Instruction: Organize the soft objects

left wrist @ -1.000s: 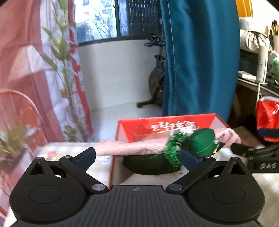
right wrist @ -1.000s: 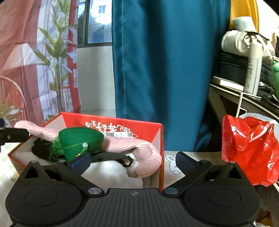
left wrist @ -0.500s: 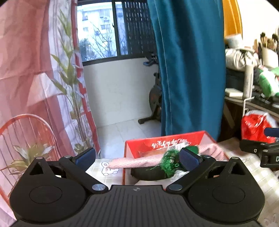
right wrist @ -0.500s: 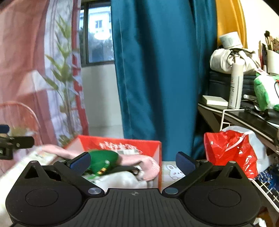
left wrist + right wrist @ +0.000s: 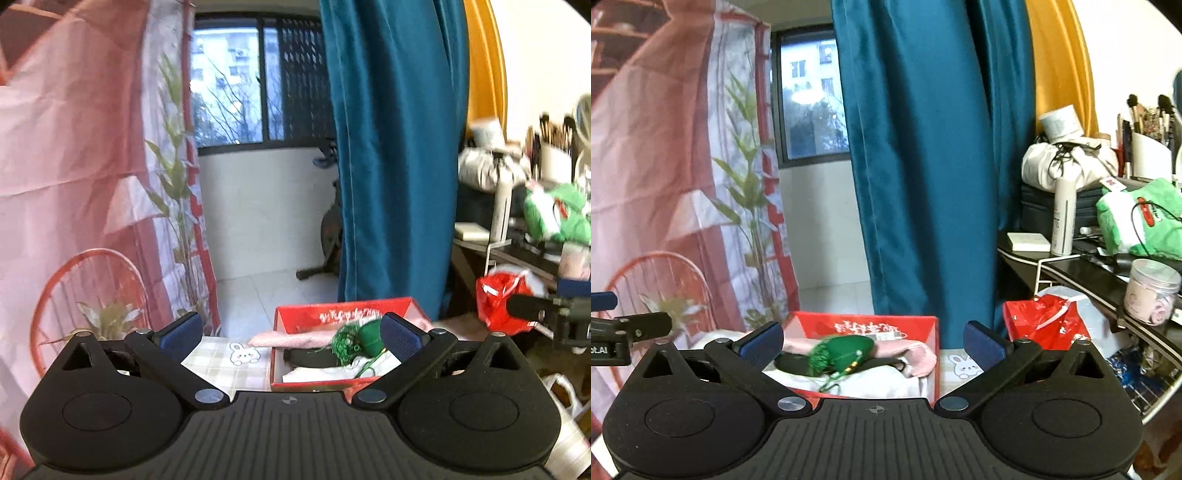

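Left tongs [image 5: 291,338] spread wide, nothing between them. Same for the right tongs [image 5: 873,341], wide open and empty, held back from the red box [image 5: 934,354] on the checked tablecloth [image 5: 221,363]. Inside the box: green pouch [image 5: 849,352] with a tassel on top, pink knit thing [image 5: 916,354] draped across, end poking over the left rim, white cloth [image 5: 871,384] underneath. Probably all light and floppy, no breakage worry. Best bet: pinch the pouch's fat middle, not the tassel. Knit likely to sag, so grab mid-length.

Home: curtain [image 5: 923,166], cluttered dresser [image 5: 1082,266]
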Demonstrator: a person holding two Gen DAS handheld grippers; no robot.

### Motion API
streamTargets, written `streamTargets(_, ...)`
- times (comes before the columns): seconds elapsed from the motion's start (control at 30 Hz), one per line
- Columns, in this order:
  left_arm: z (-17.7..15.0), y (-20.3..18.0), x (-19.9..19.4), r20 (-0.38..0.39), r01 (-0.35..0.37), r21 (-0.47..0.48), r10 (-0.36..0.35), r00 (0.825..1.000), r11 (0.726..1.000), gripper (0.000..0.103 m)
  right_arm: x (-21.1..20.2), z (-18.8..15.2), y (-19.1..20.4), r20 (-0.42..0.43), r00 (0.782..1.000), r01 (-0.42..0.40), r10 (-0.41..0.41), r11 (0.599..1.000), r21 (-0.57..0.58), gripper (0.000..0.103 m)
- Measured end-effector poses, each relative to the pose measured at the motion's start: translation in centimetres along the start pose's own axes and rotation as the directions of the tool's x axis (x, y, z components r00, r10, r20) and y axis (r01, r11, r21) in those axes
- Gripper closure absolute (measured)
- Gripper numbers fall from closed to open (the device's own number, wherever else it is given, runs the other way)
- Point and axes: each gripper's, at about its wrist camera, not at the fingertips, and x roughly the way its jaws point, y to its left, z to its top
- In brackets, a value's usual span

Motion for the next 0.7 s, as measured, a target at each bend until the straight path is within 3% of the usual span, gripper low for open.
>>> streamTargets(0.3, -0.2, -0.6, -3.3, 0.022, -0.032, 0.003, 0.032, 0.999, 0.999, 0.000, -5.2, -0.9, 1.1, 0.028, 1.000, 0.014, -0.013, 1.000, -0.024, 0.000)
streamTargets(0.7, -0.5, -1.2, -4.6, 0.035, -0.046, 0.010, 0.046, 0.998, 0.999, 0.000, -7.0, -0.8, 1.0, 0.040, 0.999, 0.032, -0.031, 0.999, -0.029, 0.000)
